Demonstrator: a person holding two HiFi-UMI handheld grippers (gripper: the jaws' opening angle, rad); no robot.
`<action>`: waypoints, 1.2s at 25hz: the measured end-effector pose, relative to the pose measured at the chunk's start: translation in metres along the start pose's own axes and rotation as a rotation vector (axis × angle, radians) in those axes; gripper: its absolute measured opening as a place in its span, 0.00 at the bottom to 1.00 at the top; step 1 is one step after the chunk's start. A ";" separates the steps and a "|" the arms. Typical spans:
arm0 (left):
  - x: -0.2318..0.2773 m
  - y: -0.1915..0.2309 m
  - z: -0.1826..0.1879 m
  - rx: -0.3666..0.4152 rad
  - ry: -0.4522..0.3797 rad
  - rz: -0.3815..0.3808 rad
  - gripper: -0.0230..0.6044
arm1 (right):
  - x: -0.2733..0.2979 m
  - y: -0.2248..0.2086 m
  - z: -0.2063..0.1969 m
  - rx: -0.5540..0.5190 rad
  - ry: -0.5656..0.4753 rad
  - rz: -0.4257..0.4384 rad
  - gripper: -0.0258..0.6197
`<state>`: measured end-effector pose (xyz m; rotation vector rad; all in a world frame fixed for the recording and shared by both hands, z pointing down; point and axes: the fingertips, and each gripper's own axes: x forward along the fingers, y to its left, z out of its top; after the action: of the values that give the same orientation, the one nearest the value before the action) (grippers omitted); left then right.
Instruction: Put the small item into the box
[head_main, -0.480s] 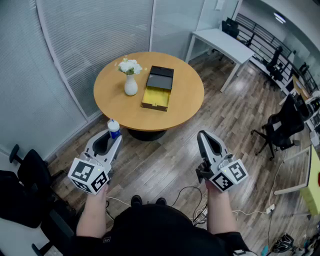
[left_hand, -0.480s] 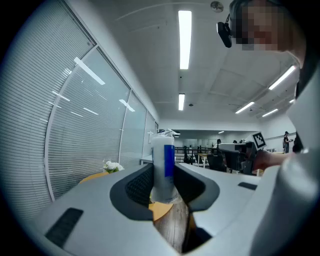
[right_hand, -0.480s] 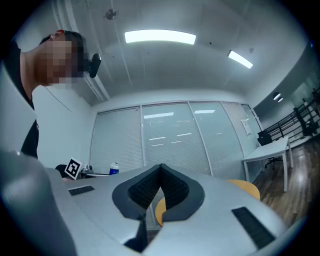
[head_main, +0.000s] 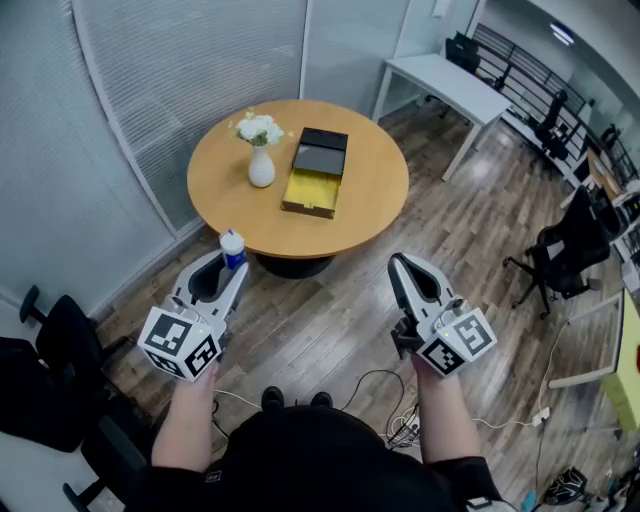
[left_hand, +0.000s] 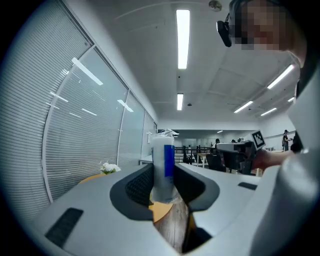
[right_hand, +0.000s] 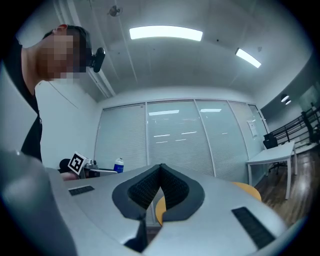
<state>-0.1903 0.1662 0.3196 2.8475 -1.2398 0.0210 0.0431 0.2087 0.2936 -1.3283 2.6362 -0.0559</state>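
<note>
- An office with a wood-plank floor (head_main: 330, 330) and blind-covered glass walls (head_main: 180, 60) is being viewed from above.
- A small white bottle with a blue label (head_main: 232, 246) is being gripped upright between the jaws of the left gripper (head_main: 234, 268), over the floor beside the table's near edge and well apart from the box.
- The jaws of the right gripper (head_main: 397, 264) are being pressed together, tip to tip, with nothing between them.
- A round wooden table (head_main: 375, 190) is being occupied by an open box with a yellow interior and a black lid (head_main: 312, 192).
- A white vase of white flowers (head_main: 261, 165) is being displayed just beside the box, on its left.
- A white desk (head_main: 450, 85) is being shown beyond the table, near the far wall.
</note>
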 end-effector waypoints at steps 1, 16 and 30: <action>0.001 -0.002 0.001 0.003 -0.003 0.000 0.25 | 0.000 0.001 0.003 -0.013 -0.001 0.009 0.09; 0.026 -0.061 -0.006 0.016 0.009 0.005 0.25 | -0.059 -0.024 0.018 0.098 -0.100 0.051 0.10; 0.054 -0.089 -0.013 0.013 0.019 -0.011 0.25 | -0.083 -0.052 0.010 0.131 -0.079 0.056 0.10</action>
<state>-0.0886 0.1879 0.3316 2.8586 -1.2245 0.0552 0.1344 0.2450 0.3024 -1.1891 2.5541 -0.1622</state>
